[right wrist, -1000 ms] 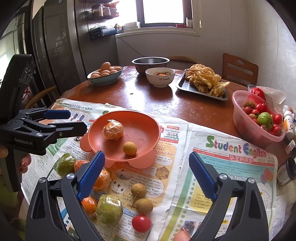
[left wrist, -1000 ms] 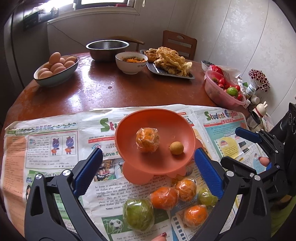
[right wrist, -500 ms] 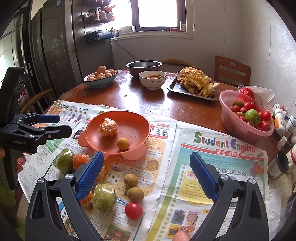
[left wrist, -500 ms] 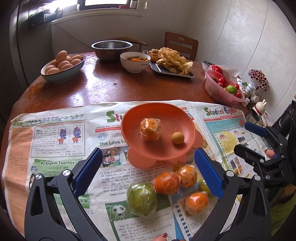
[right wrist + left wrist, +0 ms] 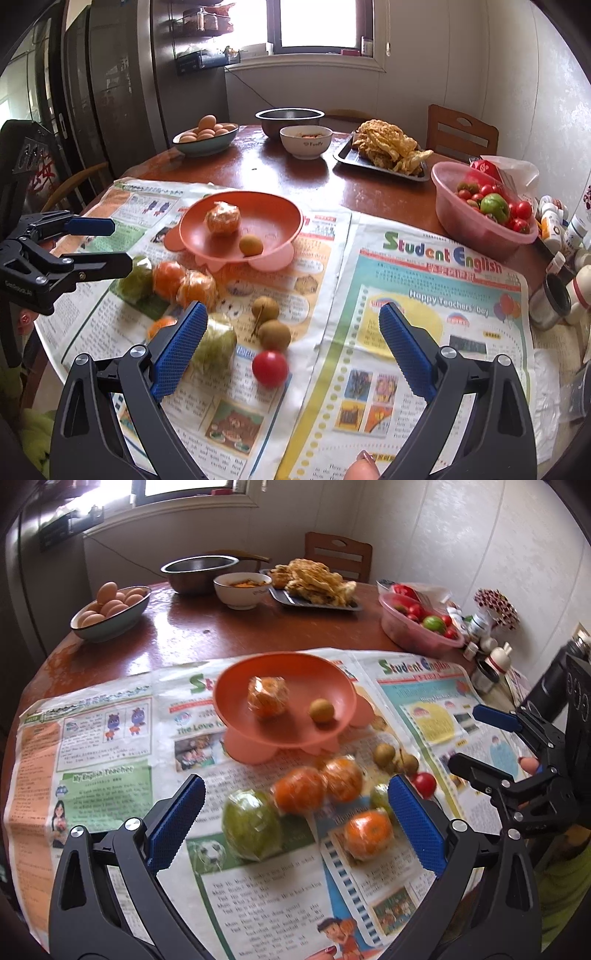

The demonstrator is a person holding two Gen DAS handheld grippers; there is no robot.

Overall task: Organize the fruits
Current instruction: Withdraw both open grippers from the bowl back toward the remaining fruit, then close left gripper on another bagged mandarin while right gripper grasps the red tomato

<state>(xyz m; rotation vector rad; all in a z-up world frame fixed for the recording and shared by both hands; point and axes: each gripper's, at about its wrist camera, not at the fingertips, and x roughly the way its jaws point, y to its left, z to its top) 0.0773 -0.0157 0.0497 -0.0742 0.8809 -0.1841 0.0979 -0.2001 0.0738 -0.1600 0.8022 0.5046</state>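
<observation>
An orange plastic bowl (image 5: 332,686) (image 5: 280,218) on newspaper holds a wrapped orange (image 5: 267,696) and a small longan (image 5: 321,710). In front of it lie loose wrapped oranges (image 5: 299,790), a wrapped green fruit (image 5: 251,825), two longans (image 5: 269,321) and a red cherry tomato (image 5: 269,367). My left gripper (image 5: 295,821) is open and empty above the green fruit and oranges. My right gripper (image 5: 291,347) is open and empty above the tomato and longans, with another wrapped green fruit (image 5: 218,341) by its left finger.
A pink bowl of tomatoes (image 5: 484,210) stands at the right. A bowl of eggs (image 5: 205,136), a steel bowl (image 5: 290,118), a white bowl (image 5: 306,140) and a tray of fried food (image 5: 388,151) stand at the back. Small bottles (image 5: 561,236) crowd the right edge.
Both grippers have pulled back from the orange bowl, so more loose fruit shows below it. Both stay open and empty.
</observation>
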